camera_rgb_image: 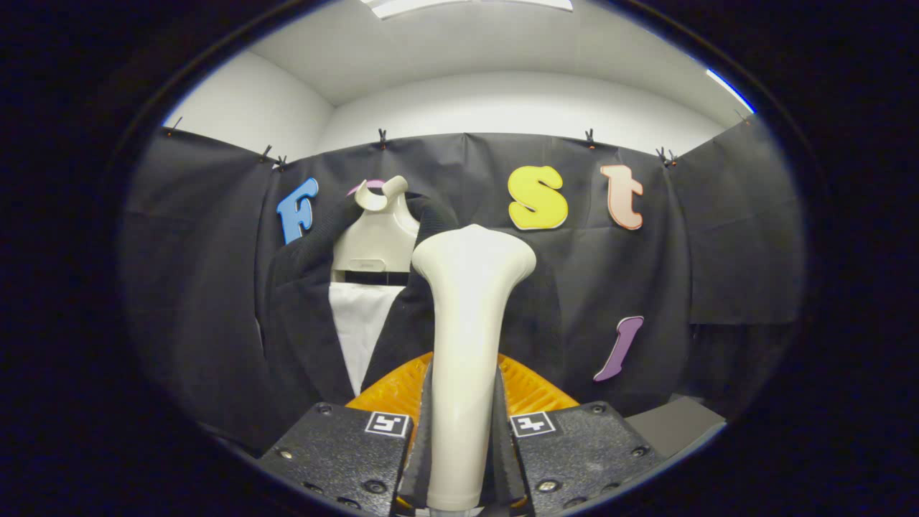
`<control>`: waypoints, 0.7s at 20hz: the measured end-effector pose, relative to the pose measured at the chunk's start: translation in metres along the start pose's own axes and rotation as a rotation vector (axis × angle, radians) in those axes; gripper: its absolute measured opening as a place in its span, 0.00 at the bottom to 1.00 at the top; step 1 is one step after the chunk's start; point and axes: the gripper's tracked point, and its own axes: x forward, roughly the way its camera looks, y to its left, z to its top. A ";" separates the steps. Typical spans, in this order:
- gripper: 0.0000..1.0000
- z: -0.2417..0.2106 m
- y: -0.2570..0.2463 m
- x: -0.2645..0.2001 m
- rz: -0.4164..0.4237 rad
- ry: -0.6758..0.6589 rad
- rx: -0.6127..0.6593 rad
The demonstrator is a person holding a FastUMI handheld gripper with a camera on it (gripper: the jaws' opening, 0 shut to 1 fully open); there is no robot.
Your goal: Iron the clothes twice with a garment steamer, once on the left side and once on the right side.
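- The tool [459,438] is seen at the bottom of the gripper view, with its two black fingers [337,449] closed in tight on the garment steamer [467,337], one finger pressed on each side of the handle (so it's properly held, not just resting there).
- The steamer is held upright between the fingers; its cream handle rises straight ahead and flares out into a wider rounded head at the top.
- A ribbed orange part [391,388] is seen fanning out behind the handle, just above the fingers (what it belongs to can't really be told).
- A small black-and-white square marker [388,423] is stuck on each finger, right beside the handle.
- The clothes are found just beyond the steamer: a dark jacket [301,323] is hung on a cream hanger [377,237], slightly to the left of the steamer head.
- The jacket is worn open at the front, and a white panel [359,323] is shown in the gap between its lapels.
- The right half of the jacket is partly covered by the steamer, whose head is lined up at about collar height (whether the head is touching the fabric can't be told).
- A grey surface [675,420] is glimpsed low down, to the right of the fingers.
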 end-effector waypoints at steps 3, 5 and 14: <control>0.38 -0.017 -0.004 -0.004 -0.005 0.028 0.002; 0.38 -0.031 -0.003 -0.007 0.001 0.050 0.000; 0.38 -0.090 -0.002 -0.021 0.005 0.135 -0.013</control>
